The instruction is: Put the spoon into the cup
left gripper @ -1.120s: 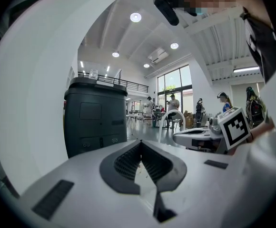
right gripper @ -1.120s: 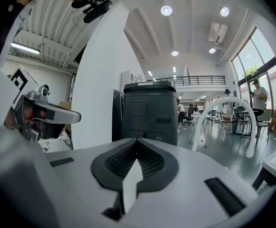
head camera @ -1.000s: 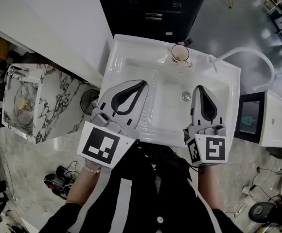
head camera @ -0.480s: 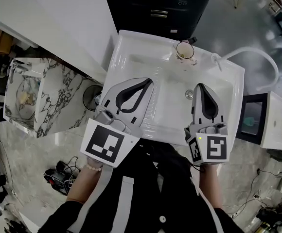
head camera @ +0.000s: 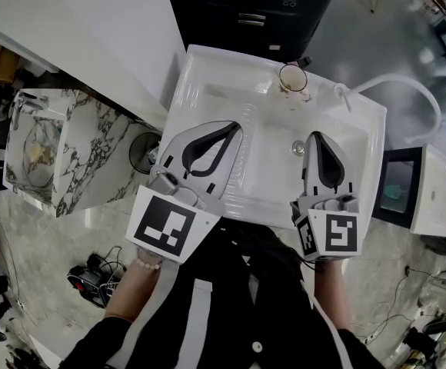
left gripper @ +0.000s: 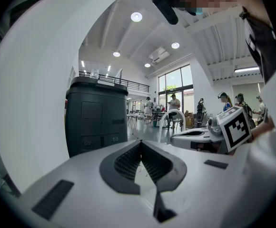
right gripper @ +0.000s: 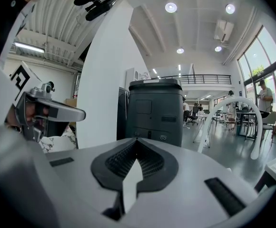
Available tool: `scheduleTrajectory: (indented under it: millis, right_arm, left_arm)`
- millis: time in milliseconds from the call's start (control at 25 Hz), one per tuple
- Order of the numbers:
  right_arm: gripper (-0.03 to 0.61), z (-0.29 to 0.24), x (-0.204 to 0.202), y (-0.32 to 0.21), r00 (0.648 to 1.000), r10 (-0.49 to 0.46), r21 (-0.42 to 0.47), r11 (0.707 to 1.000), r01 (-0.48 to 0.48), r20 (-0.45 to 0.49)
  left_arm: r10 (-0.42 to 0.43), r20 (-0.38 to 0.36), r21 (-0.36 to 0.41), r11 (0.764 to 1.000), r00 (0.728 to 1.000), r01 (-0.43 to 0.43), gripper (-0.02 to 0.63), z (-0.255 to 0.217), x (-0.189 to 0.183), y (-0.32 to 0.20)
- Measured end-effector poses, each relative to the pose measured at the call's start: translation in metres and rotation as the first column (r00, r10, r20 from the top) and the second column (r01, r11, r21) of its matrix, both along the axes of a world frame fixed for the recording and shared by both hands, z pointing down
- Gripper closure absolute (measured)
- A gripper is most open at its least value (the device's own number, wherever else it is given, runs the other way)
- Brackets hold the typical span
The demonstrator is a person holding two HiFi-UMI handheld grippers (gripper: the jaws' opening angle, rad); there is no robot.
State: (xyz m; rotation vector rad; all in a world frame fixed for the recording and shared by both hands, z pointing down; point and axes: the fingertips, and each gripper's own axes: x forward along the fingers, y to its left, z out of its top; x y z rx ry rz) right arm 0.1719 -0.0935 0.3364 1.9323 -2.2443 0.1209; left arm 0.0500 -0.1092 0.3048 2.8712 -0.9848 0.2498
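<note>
Left gripper [head camera: 231, 129], right gripper [head camera: 315, 137]: both closed on nothing. Cup [head camera: 292, 78]: ahead of my right gripper. Spoon: not seen; I'd find it before opening.

White sink [head camera: 204, 83] beside marble counter [head camera: 84, 156]

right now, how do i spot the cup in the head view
Find the white sink in the middle of the head view. On its far rim, by the dark cabinet, stands the cup. It is small, round and open, up on the rim, unlike the metal drain down in the basin.
</note>
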Motion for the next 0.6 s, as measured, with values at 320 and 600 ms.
scheduleTrajectory:
  millis: [320, 600]
  right_arm:
    - [0.577, 0.0008, -0.0032, -0.0020, 1.000, -0.009, -0.007, 1.000, 0.009, -0.013]
    - [0.577, 0.0016, -0.0068, -0.0047, 1.000, -0.015, -0.009, 1.000, 0.015, -0.021]
  left_arm:
    - [-0.009, -0.002, -0.001, 1.000, 1.000, 0.009, 0.614, -0.0004, -0.0034, -0.0015]
    - [-0.014, -0.006, -0.002, 1.000, 1.000, 0.014, 0.614, -0.0002, -0.0063, -0.0029]
